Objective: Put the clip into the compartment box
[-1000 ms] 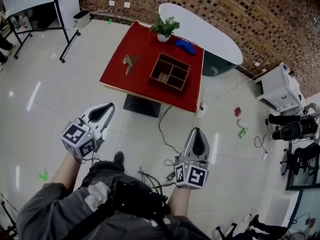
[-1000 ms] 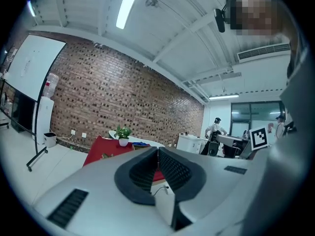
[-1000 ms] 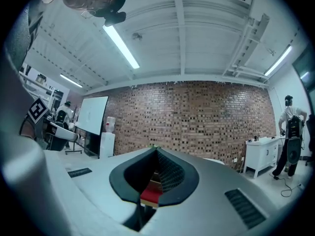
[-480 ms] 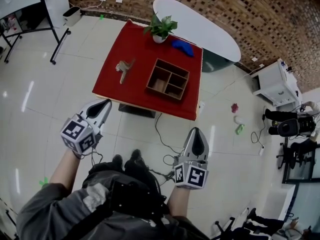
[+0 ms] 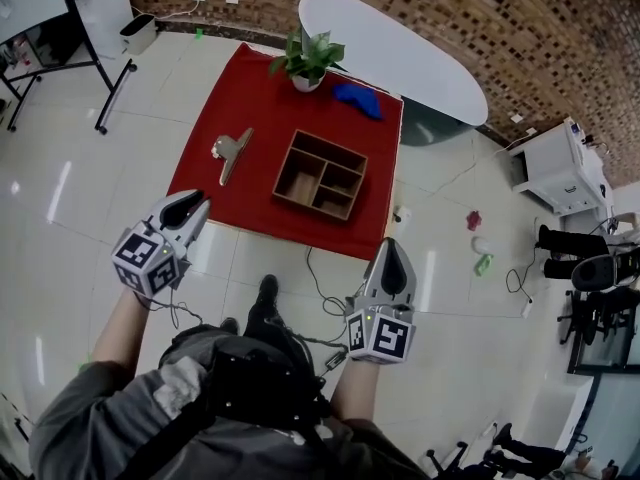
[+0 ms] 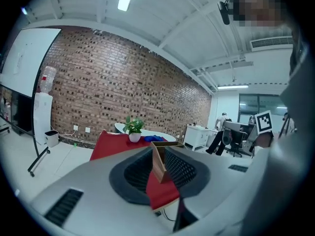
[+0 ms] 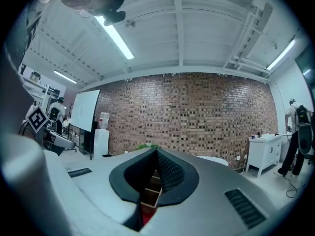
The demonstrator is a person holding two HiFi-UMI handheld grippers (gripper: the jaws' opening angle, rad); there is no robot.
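Note:
A metal clip lies on the left part of the red table. The wooden compartment box stands to its right, near the table's front edge. My left gripper hovers over the floor just off the table's front left corner. Its jaws are opening and nothing is between them. In the left gripper view the box shows through the gap of that gripper. My right gripper is shut and empty, in front of the table's right corner, and in its own view this gripper points at the box.
A potted plant and a blue object sit at the table's far edge. A white oval table stands behind it against the brick wall. Cables run over the tiled floor. A whiteboard stand is left, a white cabinet right.
The person has walked toward the red table, which now lies closer and lower in the head view. Both grippers have come nearer to its front edge.

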